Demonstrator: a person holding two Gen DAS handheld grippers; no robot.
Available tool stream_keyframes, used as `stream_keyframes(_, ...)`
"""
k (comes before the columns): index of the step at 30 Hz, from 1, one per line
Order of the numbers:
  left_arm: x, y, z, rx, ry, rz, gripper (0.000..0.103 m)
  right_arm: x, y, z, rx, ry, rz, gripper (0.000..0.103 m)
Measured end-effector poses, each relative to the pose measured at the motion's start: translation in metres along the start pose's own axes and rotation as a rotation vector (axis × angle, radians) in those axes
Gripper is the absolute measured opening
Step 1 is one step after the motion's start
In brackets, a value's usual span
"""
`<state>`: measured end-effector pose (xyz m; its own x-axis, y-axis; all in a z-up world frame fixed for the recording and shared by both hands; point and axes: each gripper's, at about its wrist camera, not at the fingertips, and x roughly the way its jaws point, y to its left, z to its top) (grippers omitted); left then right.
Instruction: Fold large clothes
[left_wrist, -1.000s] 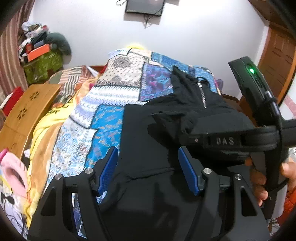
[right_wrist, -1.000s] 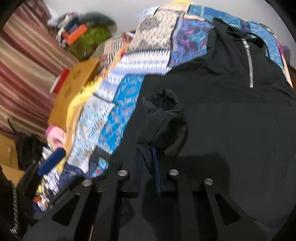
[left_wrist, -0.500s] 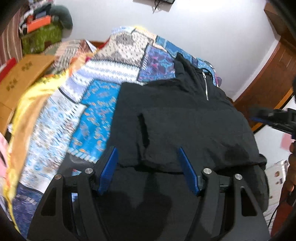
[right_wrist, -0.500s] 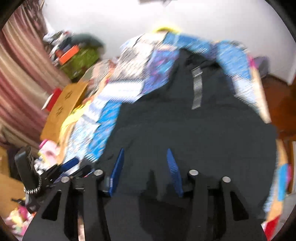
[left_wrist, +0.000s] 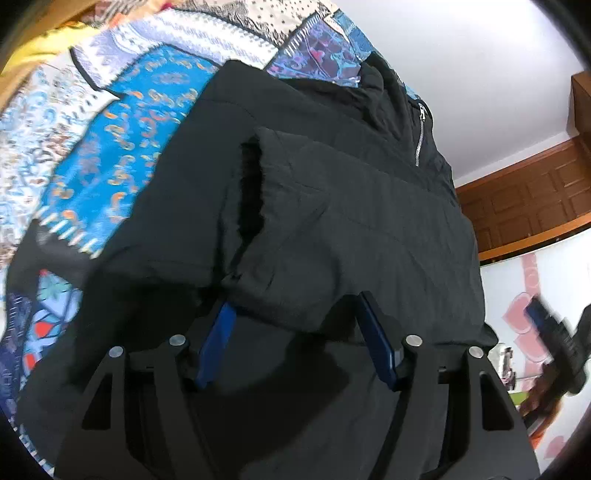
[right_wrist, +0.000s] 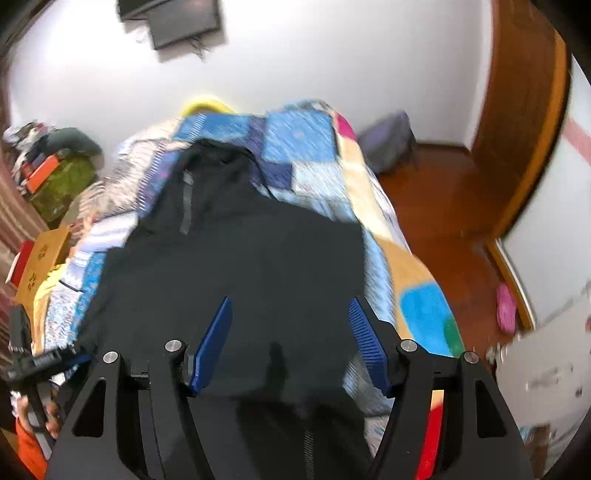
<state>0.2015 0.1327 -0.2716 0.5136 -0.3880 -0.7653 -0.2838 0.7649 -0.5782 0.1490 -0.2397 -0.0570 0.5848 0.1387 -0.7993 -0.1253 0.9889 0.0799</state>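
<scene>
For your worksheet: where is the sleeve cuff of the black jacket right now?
In the left wrist view the sleeve cuff lies folded across the black jacket on the patchwork bedspread, left of the zipper, just beyond the left gripper.

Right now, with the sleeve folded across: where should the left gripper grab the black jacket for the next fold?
Probably the folded sleeve's cuff end of the black jacket: it lies directly between the left gripper fingers, whose jaws are closing. Come from the hem side, pointing toward the collar zip, pinching cuff and body layer together.
</scene>
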Motion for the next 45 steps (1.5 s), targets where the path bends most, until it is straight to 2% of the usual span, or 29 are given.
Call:
stream_keyframes(1,0.003,-0.002,0.002,0.005,-0.001,0.019,0.06,0.004,-0.009,-0.004,0.024,0.018,-0.001,0.062)
stream_keyframes(4,0.005,-0.013,0.004,0.062,-0.024,0.122,0.043,0.014,-0.031,-0.014,0.098,0.06,-0.002,0.062)
stream_keyframes(6,-0.001,-0.031,0.002,0.162,-0.068,0.204,0.023,0.013,-0.041,-0.018,0.122,0.067,-0.004,0.062)
stream_keyframes(8,-0.011,-0.05,0.002,0.242,-0.123,0.24,0.018,0.014,-0.05,-0.019,0.141,0.069,-0.011,0.062)
stream_keyframes(12,-0.038,-0.087,0.011,0.386,-0.23,0.287,0.015,0.005,-0.064,-0.014,0.182,0.042,-0.015,0.062)
stream_keyframes(16,-0.074,-0.114,0.033,0.434,-0.34,0.253,0.015,-0.003,-0.066,-0.01,0.193,-0.006,0.006,0.062)
stream_keyframes(20,-0.092,-0.122,0.045,0.46,-0.413,0.253,0.015,0.006,-0.057,-0.011,0.164,0.014,0.01,0.062)
stream_keyframes(24,-0.075,-0.107,0.046,0.459,-0.378,0.295,0.016,0.026,-0.046,-0.019,0.118,0.086,0.012,0.062)
stream_keyframes(28,-0.041,-0.078,0.043,0.433,-0.276,0.349,0.016,0.049,-0.038,-0.031,0.08,0.173,0.007,0.062)
stream_keyframes(35,0.012,-0.037,0.026,0.4,-0.092,0.384,0.02,0.053,-0.04,-0.036,0.085,0.196,0.014,0.062)
stream_keyframes(39,0.012,-0.035,0.02,0.418,-0.088,0.391,0.025,0.05,-0.041,-0.026,0.074,0.209,0.026,0.062)
stream_keyframes(44,-0.005,-0.038,0.027,0.397,-0.105,0.436,0.043,0.033,-0.038,-0.006,0.044,0.146,0.024,0.062)
stream_keyframes(45,-0.012,-0.039,0.031,0.39,-0.123,0.44,0.044,0.03,-0.037,-0.001,0.041,0.131,0.03,0.062)
